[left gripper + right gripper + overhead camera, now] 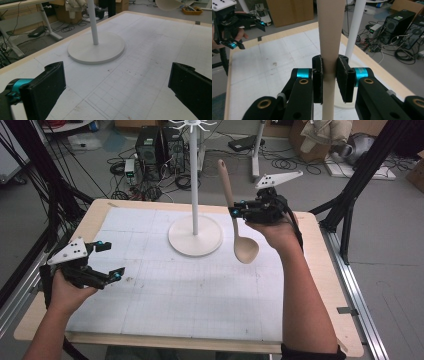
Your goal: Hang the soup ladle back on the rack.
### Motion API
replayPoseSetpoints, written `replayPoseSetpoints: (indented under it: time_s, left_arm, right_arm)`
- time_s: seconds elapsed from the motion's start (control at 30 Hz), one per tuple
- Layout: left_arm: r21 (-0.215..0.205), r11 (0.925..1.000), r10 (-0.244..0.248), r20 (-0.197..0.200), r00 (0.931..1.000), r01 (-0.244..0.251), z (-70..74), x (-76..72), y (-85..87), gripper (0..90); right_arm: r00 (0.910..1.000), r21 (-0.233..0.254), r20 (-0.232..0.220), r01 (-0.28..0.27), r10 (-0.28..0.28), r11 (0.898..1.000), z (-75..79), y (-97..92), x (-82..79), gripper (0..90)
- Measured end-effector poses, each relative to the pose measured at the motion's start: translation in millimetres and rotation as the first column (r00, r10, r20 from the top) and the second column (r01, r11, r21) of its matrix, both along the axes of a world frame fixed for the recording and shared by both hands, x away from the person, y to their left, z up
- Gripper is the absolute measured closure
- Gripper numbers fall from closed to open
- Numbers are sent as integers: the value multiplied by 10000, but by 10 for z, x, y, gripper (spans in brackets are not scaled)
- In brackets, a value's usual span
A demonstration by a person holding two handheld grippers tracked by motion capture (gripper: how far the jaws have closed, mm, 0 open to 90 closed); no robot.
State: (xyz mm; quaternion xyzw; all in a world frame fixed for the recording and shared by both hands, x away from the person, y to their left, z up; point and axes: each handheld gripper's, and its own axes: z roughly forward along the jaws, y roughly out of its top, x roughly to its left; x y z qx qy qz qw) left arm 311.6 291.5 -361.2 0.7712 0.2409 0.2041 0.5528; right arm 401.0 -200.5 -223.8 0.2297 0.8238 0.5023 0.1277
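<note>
High view, and the right hand-held gripper point(234, 213) has the long beige wooden spoon point(238, 227) clamped by its handle, lifted clear above the pale gridded bench point(165, 285). The spoon hangs nearly upright, bowl down and handle end up, tilted a touch, just to the right of the white stand with its round base and thin upright pole point(194, 236). Bowl and stand base sit near each other but apart. Over to the right gripper view: both black pads point(344, 77) press flat on the handle, one on each side, the jaws closed tight around the shaft, with the white pole rising behind it. Now the left hand-held gripper point(111, 261), low at the left side of the bench, pointing in towards the middle. In the left gripper view its jaws stand wide apart with only bare gridded surface between them, holding nothing, the stand's base well ahead of them
</note>
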Motion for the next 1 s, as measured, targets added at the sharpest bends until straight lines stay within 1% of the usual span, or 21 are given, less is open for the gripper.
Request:
replayPoseSetpoints:
  time_s: [0.1, 0.23, 0.33, 0.4, 0.47, 0.6, 0.67, 0.73, 0.83, 1.0]
  left_arm:
    - [-18, 10000, -2, -13, 10000, 2, 1, -1, 12, 17]
    - [-111, 9999, -20, -15, 10000, 20, 5, -3, 22, 17]
    - [-43, 10000, -6, 1, 10000, 6, 2, -2, 22, 17]
    - [-40, 10000, 4, 14, 10000, -4, -4, 0, 21, 17]
    - [-26, 10000, -2, -1, 10000, 2, -8, 8, 30, 17]
    - [-183, 9998, -14, 0, 10000, 14, -3, 24, 65, 17]
    - [-189, 9998, -31, 5, 10000, 31, -7, 41, 79, 17]
    - [-193, 9998, -31, -25, 10000, 31, -16, 55, 85, 17]
    - [-206, 9998, -22, -22, 10000, 21, -16, 53, 92, 17]
    - [-147, 9999, 66, -58, 10000, -66, -20, 55, 132, 17]
  right_arm:
    - [10000, -144, 21, 30, -30, 9999, 108, 18, 53, 773]
    - [9999, -208, 55, 100, -99, 9997, 249, 50, 140, 773]
    - [9999, -322, 78, 154, -152, 9994, 347, 94, 228, 772]
    - [9997, -133, 75, 246, -245, 9996, 397, 106, 271, 773]
    - [9994, -64, 105, 324, -324, 9995, 431, 111, 329, 773]
    - [9990, -211, 25, 436, -435, 9988, 506, 140, 422, 773]
    - [9989, -271, -4, 466, -467, 9985, 549, 180, 461, 772]
    - [9993, -390, 29, 372, -371, 9985, 576, 230, 492, 773]
    - [9993, -646, -35, 380, -383, 9972, 586, 298, 557, 773]
    - [9987, -640, -264, 420, -438, 9971, 560, 349, 642, 773]
